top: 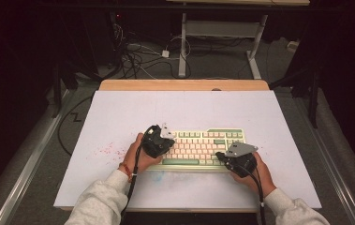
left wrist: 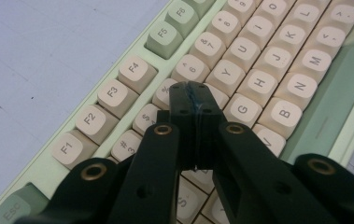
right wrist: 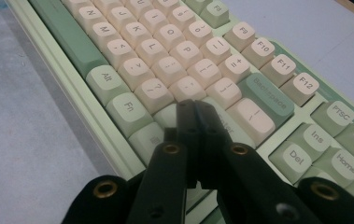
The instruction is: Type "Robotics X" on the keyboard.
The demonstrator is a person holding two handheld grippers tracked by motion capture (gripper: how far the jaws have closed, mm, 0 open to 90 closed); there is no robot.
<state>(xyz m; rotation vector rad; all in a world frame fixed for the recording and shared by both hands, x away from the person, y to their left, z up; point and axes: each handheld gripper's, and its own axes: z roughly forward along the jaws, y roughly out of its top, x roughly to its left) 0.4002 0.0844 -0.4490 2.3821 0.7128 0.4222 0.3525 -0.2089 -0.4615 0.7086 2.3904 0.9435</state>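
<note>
Keyboard work looks under way, with no sign yet of how much is done. A pale green keyboard with cream keys [top: 203, 147] lies flat near the middle of the white bench [top: 119, 117]. The left gripper [left wrist: 196, 95] is closed tight and empty, its tip over the keyboard's number row. The right gripper [right wrist: 196, 109] is closed and empty too, at the keyboard's Enter side. Pressing keys seems to be what is left.
</note>
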